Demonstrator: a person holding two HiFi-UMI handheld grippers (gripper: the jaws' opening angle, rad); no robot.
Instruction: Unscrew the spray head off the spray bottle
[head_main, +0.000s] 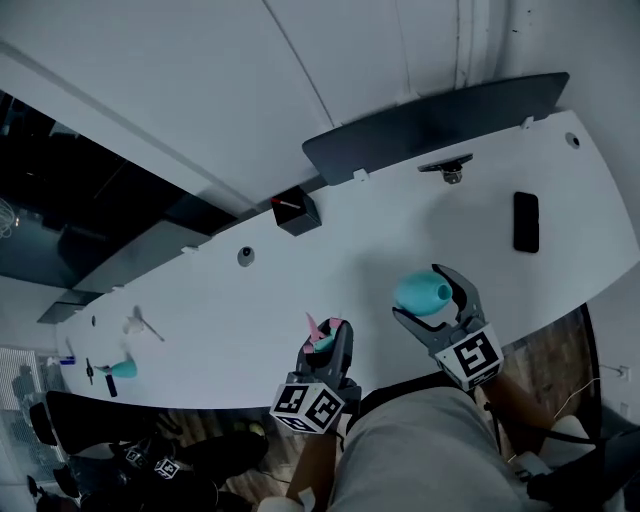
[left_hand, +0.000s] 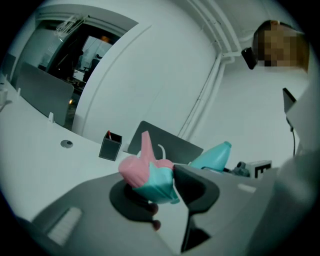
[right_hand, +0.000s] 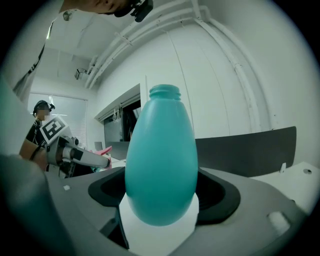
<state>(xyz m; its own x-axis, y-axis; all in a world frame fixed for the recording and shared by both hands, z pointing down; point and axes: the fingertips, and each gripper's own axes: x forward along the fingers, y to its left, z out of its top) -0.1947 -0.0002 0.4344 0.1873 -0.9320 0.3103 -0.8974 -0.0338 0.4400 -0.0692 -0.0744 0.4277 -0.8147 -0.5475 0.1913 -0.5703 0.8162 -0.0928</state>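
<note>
Fingers of the left gripper (head_main: 327, 338) clamp the detached spray head (left_hand: 150, 176) left of the bottle (right_hand: 160, 165), itself gripped by the right gripper (head_main: 432, 298), keeping both parts apart

a long white curved table (head_main: 400, 240) carries a flat black phone (head_main: 526, 221) near its right end, a black square pen holder (head_main: 297, 211) at its back edge, and a round grey grommet (head_main: 246, 256) nearby. a dark grey divider panel (head_main: 430, 125) stands behind.

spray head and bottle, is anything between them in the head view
Nothing; in the head view only bare white table shows between the pink spray head and the teal bottle.
</note>
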